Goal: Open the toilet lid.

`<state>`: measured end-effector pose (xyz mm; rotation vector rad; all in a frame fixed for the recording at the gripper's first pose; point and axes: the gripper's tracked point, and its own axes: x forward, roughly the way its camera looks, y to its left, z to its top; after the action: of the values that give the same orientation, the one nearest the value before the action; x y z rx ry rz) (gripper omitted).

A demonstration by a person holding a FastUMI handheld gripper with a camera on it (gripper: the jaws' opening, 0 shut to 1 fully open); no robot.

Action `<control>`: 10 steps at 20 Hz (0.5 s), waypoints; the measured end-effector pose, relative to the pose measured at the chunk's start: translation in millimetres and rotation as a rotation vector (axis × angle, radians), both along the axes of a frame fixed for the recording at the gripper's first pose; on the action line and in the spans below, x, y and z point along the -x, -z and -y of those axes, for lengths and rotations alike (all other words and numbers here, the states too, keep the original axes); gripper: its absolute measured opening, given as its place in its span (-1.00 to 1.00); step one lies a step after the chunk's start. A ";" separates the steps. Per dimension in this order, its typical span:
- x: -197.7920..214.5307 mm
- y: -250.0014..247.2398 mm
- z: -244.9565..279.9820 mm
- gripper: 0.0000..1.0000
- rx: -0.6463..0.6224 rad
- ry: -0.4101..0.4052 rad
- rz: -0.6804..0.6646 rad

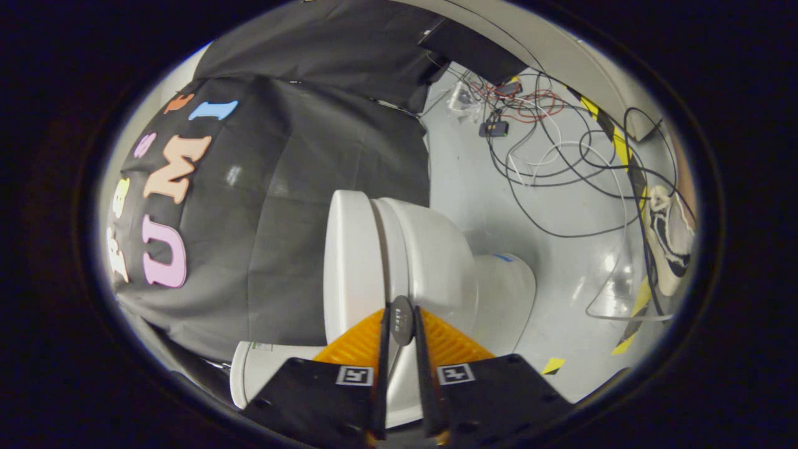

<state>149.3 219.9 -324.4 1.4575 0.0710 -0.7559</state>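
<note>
The gripper (402, 324) is seen at the bottom middle, its fingers pressed close on a small dark round tab (402, 319), but what the tab is joined to cannot be made out. The white toilet lid (346, 262) is seen in the middle of the frame, lifted off the white toilet bowl (436, 262), whose lower part is hidden by the fingers.
</note>
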 end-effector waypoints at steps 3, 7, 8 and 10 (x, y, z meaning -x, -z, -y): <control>-6.6 -3.8 -3.2 -0.79 -0.022 0.006 0.015; 0.1 -1.1 -10.7 -0.79 0.001 -0.049 -0.055; -1.4 -2.2 -11.6 -0.79 0.008 -0.049 -0.058; -4.1 -2.9 -8.9 -0.79 0.005 -0.030 -0.039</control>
<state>153.4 228.8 -321.5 1.4342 0.1205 -0.7594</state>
